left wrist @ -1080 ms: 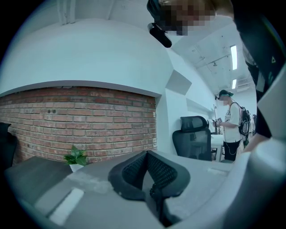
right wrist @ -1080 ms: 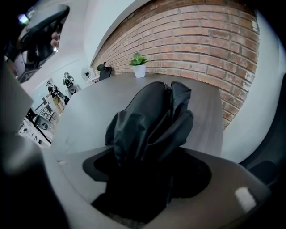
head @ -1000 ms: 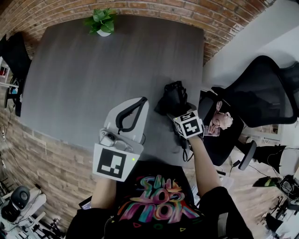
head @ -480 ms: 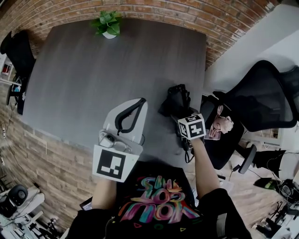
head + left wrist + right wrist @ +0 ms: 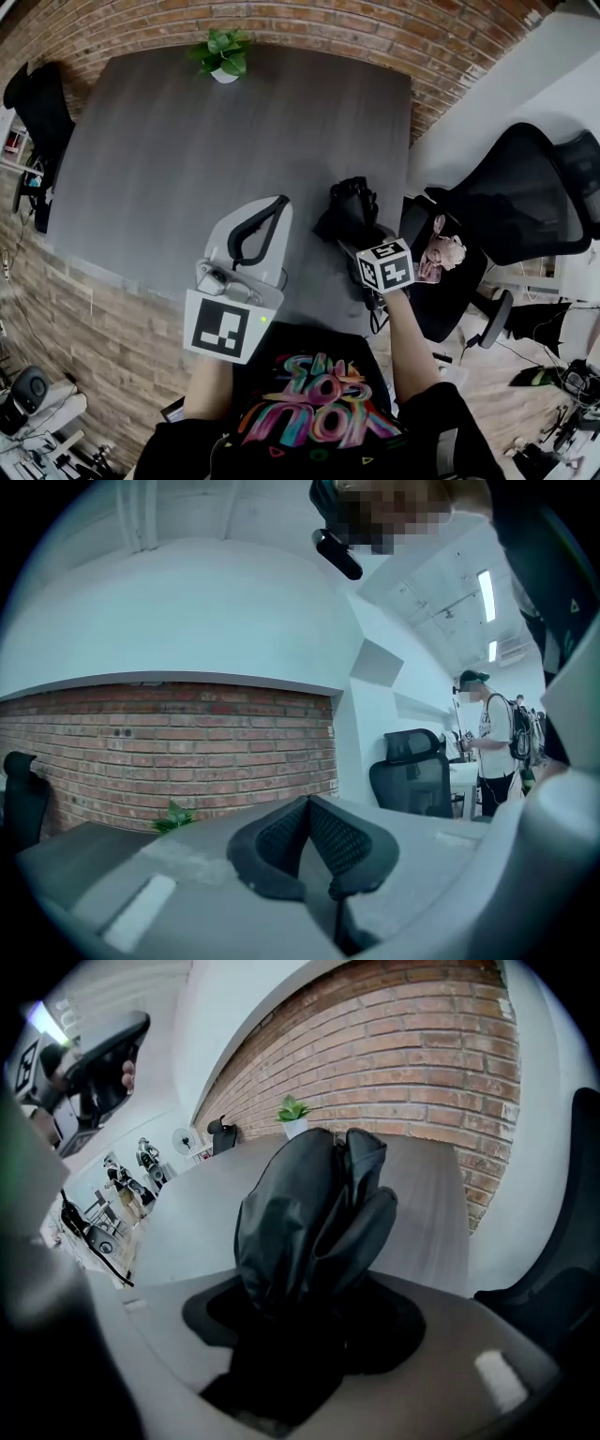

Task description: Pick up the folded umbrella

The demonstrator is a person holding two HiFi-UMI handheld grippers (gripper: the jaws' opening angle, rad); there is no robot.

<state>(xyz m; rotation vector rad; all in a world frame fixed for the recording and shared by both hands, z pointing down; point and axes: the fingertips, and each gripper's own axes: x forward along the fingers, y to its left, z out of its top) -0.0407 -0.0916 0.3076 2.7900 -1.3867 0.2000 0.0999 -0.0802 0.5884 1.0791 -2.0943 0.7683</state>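
The folded umbrella is a black bundle near the right front corner of the grey table. My right gripper is shut on its near end and its jaws have just been closing on it. In the right gripper view the umbrella fills the space between the jaws of that gripper and sticks out ahead of them. A thin black cord hangs below the marker cube. My left gripper is held over the table's front edge, shut and empty; its ribbed pads meet at the tip.
A potted plant stands at the table's far edge by the brick wall. A black office chair is to the right, another black chair to the left. A person stands far off in the left gripper view.
The right gripper's marker cube has drawn back toward me and looks slightly higher, with the umbrella staying in its jaws. The left gripper has barely shifted.
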